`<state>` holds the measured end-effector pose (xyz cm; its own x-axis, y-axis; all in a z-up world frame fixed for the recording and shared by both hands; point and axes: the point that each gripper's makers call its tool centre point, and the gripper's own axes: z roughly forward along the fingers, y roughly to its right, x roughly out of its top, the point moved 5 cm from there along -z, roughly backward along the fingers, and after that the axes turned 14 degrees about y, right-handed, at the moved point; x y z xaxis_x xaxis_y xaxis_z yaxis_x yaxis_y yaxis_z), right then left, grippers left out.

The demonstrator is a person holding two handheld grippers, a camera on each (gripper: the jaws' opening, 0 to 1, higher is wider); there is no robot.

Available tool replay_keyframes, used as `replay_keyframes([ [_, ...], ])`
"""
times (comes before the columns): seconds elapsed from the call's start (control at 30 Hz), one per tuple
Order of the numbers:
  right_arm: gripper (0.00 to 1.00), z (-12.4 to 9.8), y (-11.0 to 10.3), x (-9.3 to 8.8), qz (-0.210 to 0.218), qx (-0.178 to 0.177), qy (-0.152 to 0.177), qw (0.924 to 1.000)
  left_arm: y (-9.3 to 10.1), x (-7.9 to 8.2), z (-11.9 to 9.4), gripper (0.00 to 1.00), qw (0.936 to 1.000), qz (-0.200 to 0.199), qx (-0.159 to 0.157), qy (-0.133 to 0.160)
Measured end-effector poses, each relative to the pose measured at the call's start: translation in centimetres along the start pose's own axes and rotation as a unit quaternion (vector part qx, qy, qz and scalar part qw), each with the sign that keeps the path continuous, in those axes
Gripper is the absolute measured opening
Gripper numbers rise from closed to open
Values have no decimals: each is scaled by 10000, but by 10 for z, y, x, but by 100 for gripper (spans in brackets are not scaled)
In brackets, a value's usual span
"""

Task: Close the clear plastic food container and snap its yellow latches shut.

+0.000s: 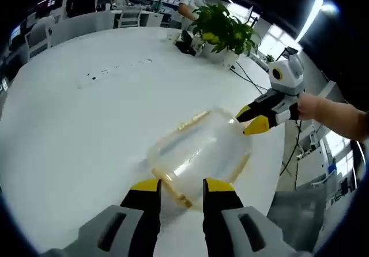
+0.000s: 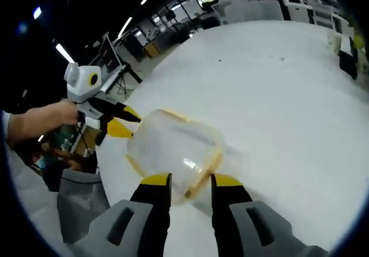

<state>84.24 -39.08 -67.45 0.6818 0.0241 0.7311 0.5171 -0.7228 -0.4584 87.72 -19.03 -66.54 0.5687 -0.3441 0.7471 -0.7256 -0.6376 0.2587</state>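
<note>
- Clear plastic container (image 1: 199,153) with yellow latches lying on the white counter (image 1: 86,124), lid on top.
- Left gripper (image 1: 180,186) at the container's near edge, jaws parted a little on either side of a yellow latch (image 1: 173,189); grip on it impossible to tell.
- Right gripper (image 1: 253,118) at the container's far right edge, held by a hand (image 1: 314,107).
- Potted plant (image 1: 222,29) at the counter's far side.
- From the right gripper view, right gripper (image 2: 190,181) jaws slightly apart, straddling another yellow latch (image 2: 203,176) on the container (image 2: 173,147); left gripper (image 2: 124,121) at the opposite side.
</note>
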Motion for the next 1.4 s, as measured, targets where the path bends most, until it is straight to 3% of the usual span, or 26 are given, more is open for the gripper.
replay_keyframes([
  [0.2, 25, 0, -4, 6, -534, 12, -71, 9985, 5, 11, 3, 21, 9976, 675, -84, -125],
  [0.3, 19, 1, -7, 12, -492, 118, 73, 9987, 10, 13, 7, 21, 9968, 763, -171, -168],
  [0.4, 20, 3, -10, 16, -363, 179, 168, 9990, 14, 16, 11, 21, 9950, 938, -256, -210],
  [0.97, 21, 20, -24, 14, -679, 418, -48, 9968, 24, 33, 30, 20, 9866, 1487, -598, -319],
  [1.4, 22, 30, -33, 12, -821, 580, -143, 9948, 33, 40, 46, 20, 9842, 1584, -749, -264],
])
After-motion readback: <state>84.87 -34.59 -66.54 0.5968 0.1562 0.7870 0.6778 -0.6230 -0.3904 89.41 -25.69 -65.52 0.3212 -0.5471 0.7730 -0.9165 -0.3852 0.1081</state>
